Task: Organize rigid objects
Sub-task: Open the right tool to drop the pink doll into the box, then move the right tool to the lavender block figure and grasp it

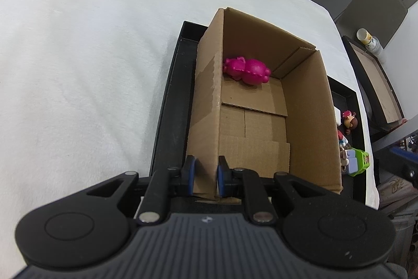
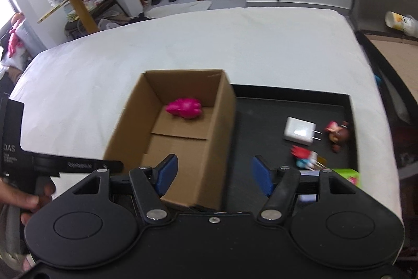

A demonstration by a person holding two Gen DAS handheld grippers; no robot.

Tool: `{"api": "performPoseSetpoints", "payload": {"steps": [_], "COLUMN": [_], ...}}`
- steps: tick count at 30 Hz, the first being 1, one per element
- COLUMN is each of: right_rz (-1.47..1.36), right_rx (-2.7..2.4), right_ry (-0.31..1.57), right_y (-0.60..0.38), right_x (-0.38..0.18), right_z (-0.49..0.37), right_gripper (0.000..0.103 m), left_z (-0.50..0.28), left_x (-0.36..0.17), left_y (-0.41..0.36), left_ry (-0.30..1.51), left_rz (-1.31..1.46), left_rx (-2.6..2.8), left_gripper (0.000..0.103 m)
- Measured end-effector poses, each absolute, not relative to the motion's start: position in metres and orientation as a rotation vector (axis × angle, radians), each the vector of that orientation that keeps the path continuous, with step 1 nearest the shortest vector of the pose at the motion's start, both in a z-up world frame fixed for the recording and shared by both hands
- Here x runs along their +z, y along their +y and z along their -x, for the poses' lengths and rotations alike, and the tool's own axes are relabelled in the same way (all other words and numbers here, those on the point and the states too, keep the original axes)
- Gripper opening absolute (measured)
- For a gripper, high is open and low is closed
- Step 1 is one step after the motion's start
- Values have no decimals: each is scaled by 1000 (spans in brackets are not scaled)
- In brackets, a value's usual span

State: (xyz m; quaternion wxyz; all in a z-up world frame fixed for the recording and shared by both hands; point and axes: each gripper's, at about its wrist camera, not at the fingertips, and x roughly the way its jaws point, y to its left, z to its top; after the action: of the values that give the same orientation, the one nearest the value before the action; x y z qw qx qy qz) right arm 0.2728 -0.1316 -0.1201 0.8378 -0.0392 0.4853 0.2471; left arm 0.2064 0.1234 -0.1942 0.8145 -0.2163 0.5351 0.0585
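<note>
An open cardboard box (image 1: 308, 109) (image 2: 222, 127) stands on the left part of a black tray (image 1: 169, 101) (image 2: 261, 117). A pink toy pig (image 1: 247, 69) (image 2: 185, 108) lies at the box's far end. My left gripper (image 1: 205, 173) is shut on the box's near left wall, one pad on each side. My right gripper (image 2: 214, 174) hovers open over the box's near right corner and holds nothing. On the tray right of the box lie a white charger (image 2: 299, 134), a brown-haired figurine (image 2: 338, 134) (image 1: 350, 120), a red and blue figurine (image 2: 304, 156) and a green block (image 2: 347, 174) (image 1: 361, 161).
A white cloth (image 1: 78, 69) (image 2: 183, 43) covers the table. A second dark tray with a brown board (image 1: 376, 80) sits off the right edge, with a white bottle (image 1: 369, 41) (image 2: 399, 21) beside it. A hand (image 2: 26, 198) holds the left tool at the lower left.
</note>
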Motion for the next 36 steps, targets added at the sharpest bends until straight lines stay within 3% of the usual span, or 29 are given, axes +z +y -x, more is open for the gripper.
{"api": "performPoseSetpoints", "payload": {"steps": [18, 36], "right_rz": [40, 45], "right_rx": [346, 328], "right_ry": [1068, 1116], "right_y": [-207, -201], "right_x": [-157, -202], "right_z": [-278, -305], "right_gripper": [65, 64], "left_z": [-205, -205], "left_x": [-193, -196], "left_y": [122, 121], "left_ry": [1139, 1140], "left_rz": [451, 451], "left_rx": [134, 129], "left_gripper": [16, 15]}}
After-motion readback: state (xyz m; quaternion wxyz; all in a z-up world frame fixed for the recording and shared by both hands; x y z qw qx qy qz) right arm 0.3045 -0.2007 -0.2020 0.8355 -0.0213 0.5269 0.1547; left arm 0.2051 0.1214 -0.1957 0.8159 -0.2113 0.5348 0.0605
